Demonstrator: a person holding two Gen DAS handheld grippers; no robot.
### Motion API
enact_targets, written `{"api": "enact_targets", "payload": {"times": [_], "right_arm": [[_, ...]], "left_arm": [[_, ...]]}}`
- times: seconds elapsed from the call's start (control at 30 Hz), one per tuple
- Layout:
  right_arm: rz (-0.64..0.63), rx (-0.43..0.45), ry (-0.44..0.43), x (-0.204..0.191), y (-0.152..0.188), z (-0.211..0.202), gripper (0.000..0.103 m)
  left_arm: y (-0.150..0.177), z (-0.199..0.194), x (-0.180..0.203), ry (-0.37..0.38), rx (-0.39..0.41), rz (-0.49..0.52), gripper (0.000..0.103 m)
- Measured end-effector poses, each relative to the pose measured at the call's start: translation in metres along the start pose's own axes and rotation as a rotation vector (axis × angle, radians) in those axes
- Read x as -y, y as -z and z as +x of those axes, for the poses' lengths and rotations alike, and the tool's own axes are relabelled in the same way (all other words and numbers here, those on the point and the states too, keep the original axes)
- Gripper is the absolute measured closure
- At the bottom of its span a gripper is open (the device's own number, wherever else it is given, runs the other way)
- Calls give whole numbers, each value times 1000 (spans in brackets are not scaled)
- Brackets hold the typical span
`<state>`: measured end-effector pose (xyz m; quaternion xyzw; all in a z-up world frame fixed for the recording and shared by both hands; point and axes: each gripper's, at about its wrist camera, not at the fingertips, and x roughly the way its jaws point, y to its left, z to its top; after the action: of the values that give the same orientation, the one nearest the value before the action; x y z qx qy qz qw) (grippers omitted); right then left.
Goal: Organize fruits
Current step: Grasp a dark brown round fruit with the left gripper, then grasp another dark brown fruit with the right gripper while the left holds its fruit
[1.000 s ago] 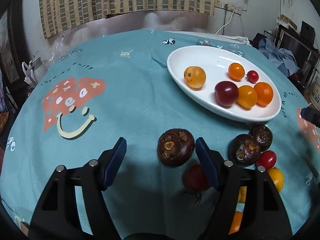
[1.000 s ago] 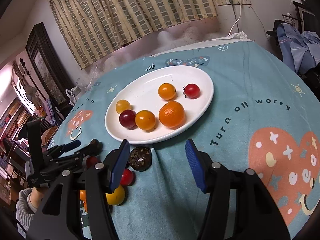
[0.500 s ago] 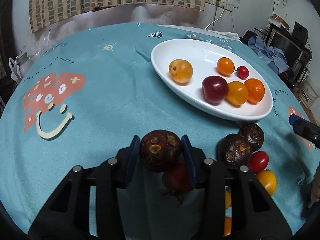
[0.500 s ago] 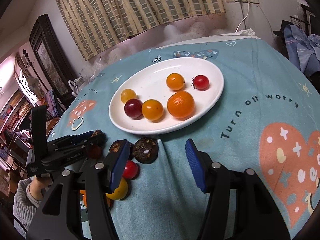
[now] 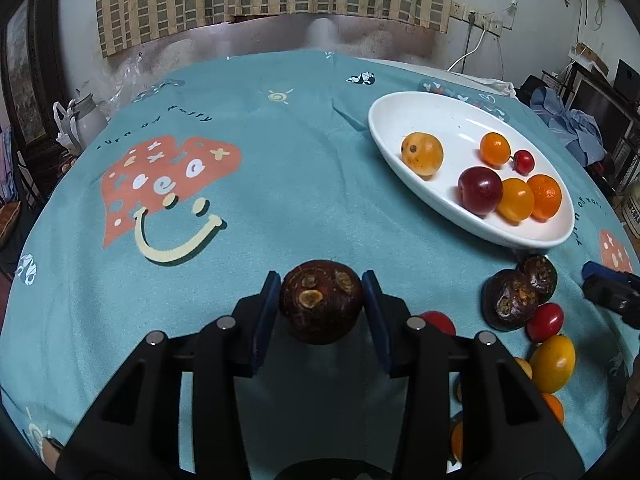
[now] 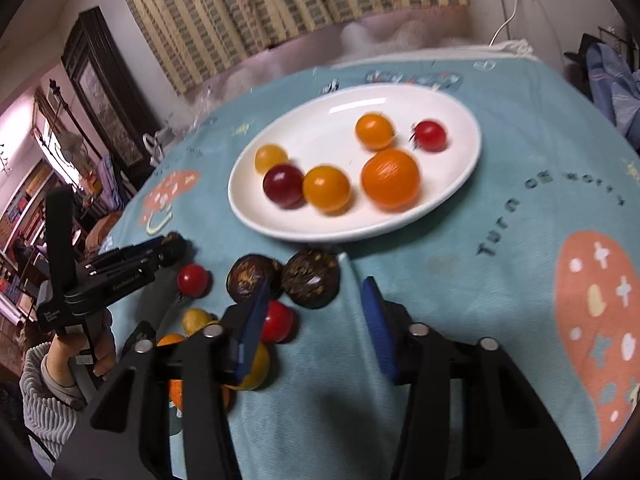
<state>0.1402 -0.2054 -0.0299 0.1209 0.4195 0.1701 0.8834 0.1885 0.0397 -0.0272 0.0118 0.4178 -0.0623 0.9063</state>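
Observation:
My left gripper (image 5: 320,304) is shut on a dark brown round fruit (image 5: 321,301) and holds it above the teal tablecloth. It also shows in the right wrist view (image 6: 172,249) at the left. A white oval plate (image 5: 424,112) at the right holds several orange, yellow and red fruits. Two more dark brown fruits (image 5: 510,299) lie just in front of the plate, with red and yellow tomatoes (image 5: 552,362) beside them. My right gripper (image 6: 314,316) is open and empty, just in front of the dark fruits (image 6: 310,278) and a red tomato (image 6: 277,321).
The round table (image 5: 280,208) carries a teal cloth with a smiley print. A curtain and wall stand behind it. A white bag (image 5: 82,118) sits off the left edge. Furniture and clothes stand at the right (image 5: 576,128).
My left gripper closed on the dark brown fruit and lifted it off the cloth. My right gripper moved forward toward the fruits in front of the plate.

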Motion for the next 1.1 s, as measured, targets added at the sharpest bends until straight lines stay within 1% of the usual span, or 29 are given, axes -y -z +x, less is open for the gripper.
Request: {"api": "enact_targets", "payload": {"times": [0.1, 0.17, 0.23, 0.33, 0.47, 0.53, 0.6, 0.73, 0.83, 1.0, 1.1], "right_arm": [[-15, -28, 42, -5, -1, 11, 63], [-3, -51, 55, -7, -4, 19, 66], [-15, -56, 78, -12, -8, 26, 70], [-110, -34, 145, -28, -12, 32, 72], [-266, -30, 197, -42, -6, 34, 72], [-299, -27, 196, -42, -3, 33, 72], [-288, -22, 193, -41, -6, 36, 71], [-286, -36, 196, -41, -7, 49, 59], [-267, -31, 171, -36, -7, 50, 60], [-279, -21, 175, -37, -1, 42, 60], [-264, -1, 156, -34, 3, 26, 60]], "left_arm": [[-1, 1, 0, 14, -5, -3, 61], [-2, 1, 1, 27, -5, -3, 61], [-2, 1, 3, 37, -7, -1, 61], [-2, 2, 2, 44, -11, -3, 60], [-2, 5, 3, 48, -19, -2, 60], [-2, 6, 4, 48, -24, 5, 60], [-2, 8, 6, 46, -28, 11, 60], [0, 10, 11, 37, -31, 29, 60], [0, 10, 10, 41, -32, 25, 60], [1, 11, 11, 37, -33, 37, 60], [1, 11, 11, 42, -33, 39, 60]]}}
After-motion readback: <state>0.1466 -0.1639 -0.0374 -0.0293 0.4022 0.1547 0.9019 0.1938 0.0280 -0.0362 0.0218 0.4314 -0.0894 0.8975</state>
